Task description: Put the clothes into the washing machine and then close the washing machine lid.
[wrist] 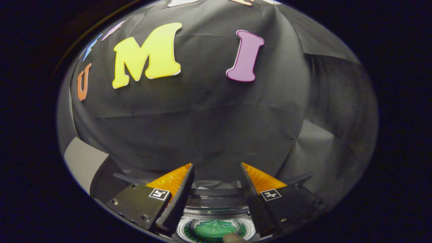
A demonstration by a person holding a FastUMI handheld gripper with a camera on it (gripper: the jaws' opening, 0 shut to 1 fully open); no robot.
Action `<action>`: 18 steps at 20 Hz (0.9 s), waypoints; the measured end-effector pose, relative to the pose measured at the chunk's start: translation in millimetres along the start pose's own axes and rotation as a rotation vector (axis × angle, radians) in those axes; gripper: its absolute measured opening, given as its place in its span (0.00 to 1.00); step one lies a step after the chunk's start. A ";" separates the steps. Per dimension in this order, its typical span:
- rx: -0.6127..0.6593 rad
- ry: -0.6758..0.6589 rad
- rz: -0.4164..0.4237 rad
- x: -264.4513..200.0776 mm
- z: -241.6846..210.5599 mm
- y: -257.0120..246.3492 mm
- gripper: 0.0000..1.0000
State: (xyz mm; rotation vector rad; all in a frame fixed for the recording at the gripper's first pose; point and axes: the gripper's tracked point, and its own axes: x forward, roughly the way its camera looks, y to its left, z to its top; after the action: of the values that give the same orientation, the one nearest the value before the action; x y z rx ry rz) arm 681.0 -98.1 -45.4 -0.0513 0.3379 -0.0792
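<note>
Tongs (216, 168) spread apart, gripping nothing — we see the washing machine (216, 227) below between them, its round green-lit lid facing up, black cloth wall (209, 118) beyond.

A pale table (81, 162) shows beside the black cloth wall (202, 118), which hangs down to it. The washing machine (216, 211) stands low between the parted fingers of the gripper (216, 172), its round opening showing green clothes (212, 229) inside. What it rests on cannot be told.
</note>
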 end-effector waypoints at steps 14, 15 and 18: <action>-0.009 -0.007 -0.002 -3.8 -4.7 -6.6 0.97; -0.012 -0.009 -0.002 -6.1 -7.4 -7.1 0.97; -0.021 -0.018 0.001 -13.3 -6.6 -8.1 0.97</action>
State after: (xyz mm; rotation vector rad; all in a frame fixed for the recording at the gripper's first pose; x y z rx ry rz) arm 665.8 -105.2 -46.7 -0.0724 0.3210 -0.0739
